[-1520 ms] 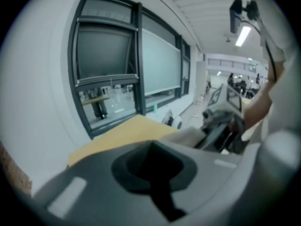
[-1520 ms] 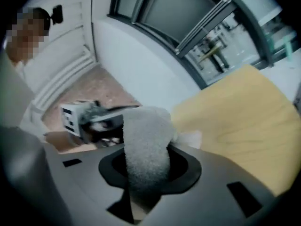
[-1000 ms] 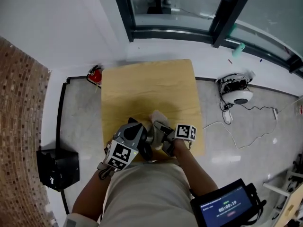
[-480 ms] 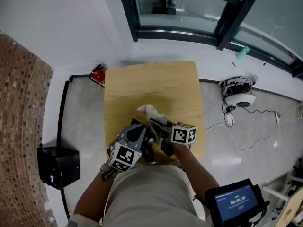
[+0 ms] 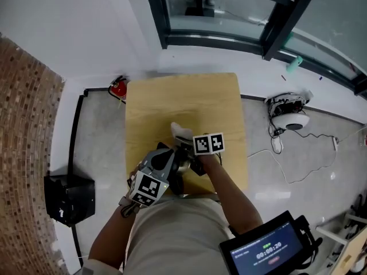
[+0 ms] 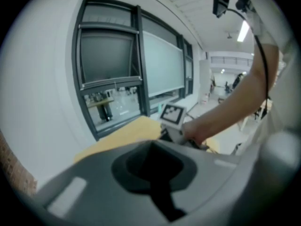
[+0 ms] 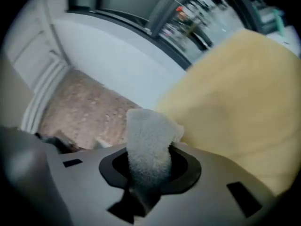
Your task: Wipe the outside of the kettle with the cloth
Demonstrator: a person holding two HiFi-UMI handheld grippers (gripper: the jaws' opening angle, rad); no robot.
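Note:
The kettle (image 5: 182,166) shows only as a bit of shiny metal and dark trim near the table's front edge, mostly hidden under both grippers. My left gripper (image 5: 172,172) is at it from the near left, and its jaws look shut on a dark part of the kettle. In the left gripper view (image 6: 155,182) only a dark slot shows. My right gripper (image 5: 187,145) is shut on the white cloth (image 5: 181,132), which sticks out just beyond the kettle's far side. In the right gripper view (image 7: 143,182) the cloth (image 7: 148,142) stands up from the jaws.
The yellow wooden table (image 5: 172,99) stands on a grey floor. A red object (image 5: 117,87) lies at its far left corner, a black box (image 5: 69,202) on the left, a white device with cables (image 5: 289,118) on the right. A tablet (image 5: 266,251) shows bottom right.
My right gripper has carried the cloth left and away from me, over the kettle's far side. The left gripper has barely moved.

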